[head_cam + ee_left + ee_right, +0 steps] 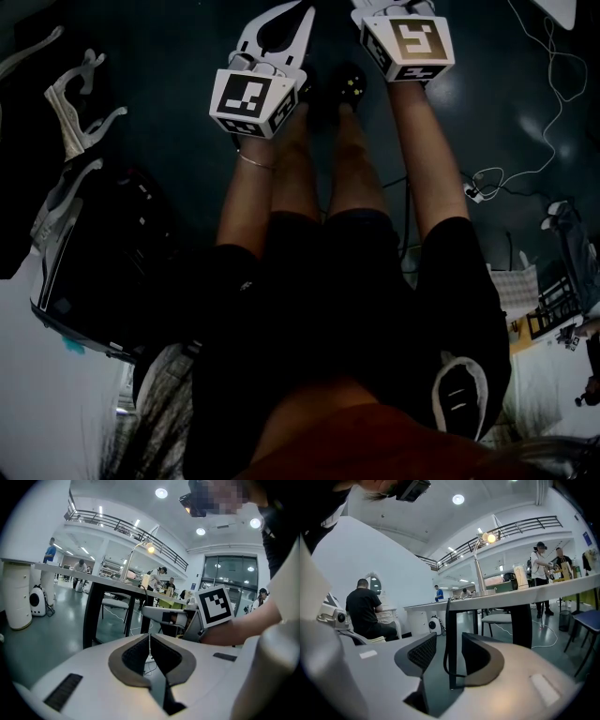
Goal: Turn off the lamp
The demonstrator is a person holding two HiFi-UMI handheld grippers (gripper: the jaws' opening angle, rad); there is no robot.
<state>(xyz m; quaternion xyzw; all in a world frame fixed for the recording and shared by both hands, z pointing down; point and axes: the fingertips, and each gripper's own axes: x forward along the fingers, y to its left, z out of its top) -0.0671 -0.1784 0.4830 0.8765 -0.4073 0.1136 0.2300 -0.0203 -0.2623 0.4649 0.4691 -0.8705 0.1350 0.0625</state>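
Observation:
The lamp [150, 549] has a bent gooseneck and a glowing bulb. It stands on a long table [65, 569] some way ahead of both grippers. In the right gripper view the lit lamp [489, 537] rises from the table top [511, 598]. My left gripper [149, 645] is shut, its pads touching with nothing between them. My right gripper [449, 649] stands open and holds nothing; a black cable and the table leg show beyond the gap. In the head view both grippers are held out over the person's legs, the left gripper [286, 26] beside the right one's marker cube [410, 42].
A grey chair [501, 619] stands under the table, which has black legs [91, 616]. Several people stand or sit farther back. A white pillar [16, 597] is at the left. On the dark floor lie a white cable and plug [478, 187] and a black case [94, 272].

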